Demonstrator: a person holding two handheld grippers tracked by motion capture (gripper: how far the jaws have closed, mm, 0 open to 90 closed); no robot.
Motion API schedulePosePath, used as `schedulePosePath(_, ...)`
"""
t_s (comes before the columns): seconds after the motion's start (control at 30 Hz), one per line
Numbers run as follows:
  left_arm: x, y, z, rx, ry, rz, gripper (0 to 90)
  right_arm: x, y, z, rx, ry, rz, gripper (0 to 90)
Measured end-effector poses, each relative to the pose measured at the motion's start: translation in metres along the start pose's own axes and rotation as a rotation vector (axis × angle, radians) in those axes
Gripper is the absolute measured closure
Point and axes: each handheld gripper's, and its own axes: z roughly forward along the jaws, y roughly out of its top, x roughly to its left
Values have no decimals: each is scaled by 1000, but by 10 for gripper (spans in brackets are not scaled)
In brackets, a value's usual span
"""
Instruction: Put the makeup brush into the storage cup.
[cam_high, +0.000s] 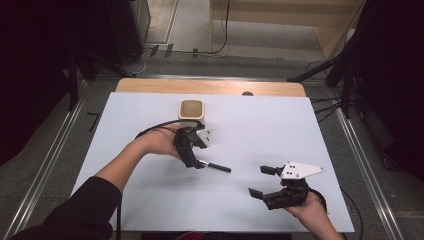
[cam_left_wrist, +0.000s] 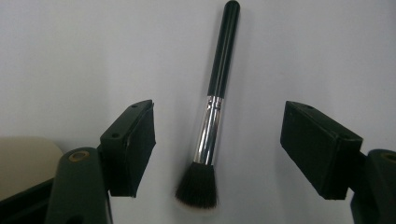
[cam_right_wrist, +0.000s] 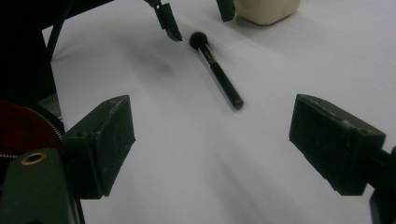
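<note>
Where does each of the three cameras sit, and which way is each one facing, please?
High view: above the person's side, looking forward and down on the white table; both forearms and grippers show.
Left gripper view: on the left gripper, looking down at the brush between its open jaws.
Right gripper view: on the right gripper, looking low across the table.
Shared: the brush and the beige cup.

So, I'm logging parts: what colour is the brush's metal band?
Shiny silver, between black handle and dark bristles on the brush; clearest in the left gripper view.

High view overhead; both gripper views low, close, sharing the brush (cam_left_wrist: 212, 112).
</note>
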Motion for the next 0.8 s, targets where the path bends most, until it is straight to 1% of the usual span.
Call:
schedulePosePath(0.03, 0, 0, 0, 0, 0, 0, 274, 0, 0, 0, 0, 0, 0, 152)
schedulePosePath(0.1, 0, -1, 3, 20, 3, 2, 278, 0, 0, 0, 1, 0, 1, 151)
schedulePosePath(0.17, 0, -1, 5, 50, 10, 16, 279, 0, 0, 0, 4, -1, 1, 151)
schedulePosePath(0.27, -1, 0, 8, 48, -1, 12, 286, 0, 0, 0, 5, -2, 1, 151)
schedulePosePath(0.33, 1, 1, 11, 55, 3, 20, 289, 0, 0, 0, 6, -2, 0, 151)
schedulePosePath(0.37, 0, 0, 13, 54, -2, 10, 292, 0, 0, 0, 6, -2, 0, 151)
schedulePosePath(0.5, 1, -1, 17, 59, -1, 10, 308, 0, 0, 0, 1, -1, -2, 151)
schedulePosePath(0.53, 0, -1, 18, 63, 1, 13, 314, 0, 0, 0, 3, -2, 1, 151)
schedulePosePath(0.57, 0, -1, 21, 61, 6, 29, 326, 0, 0, 0, 6, -1, 3, 151)
schedulePosePath(0.8, -3, -3, 27, 63, 1, 41, 403, 0, -1, 1, 12, 2, 1, 151)
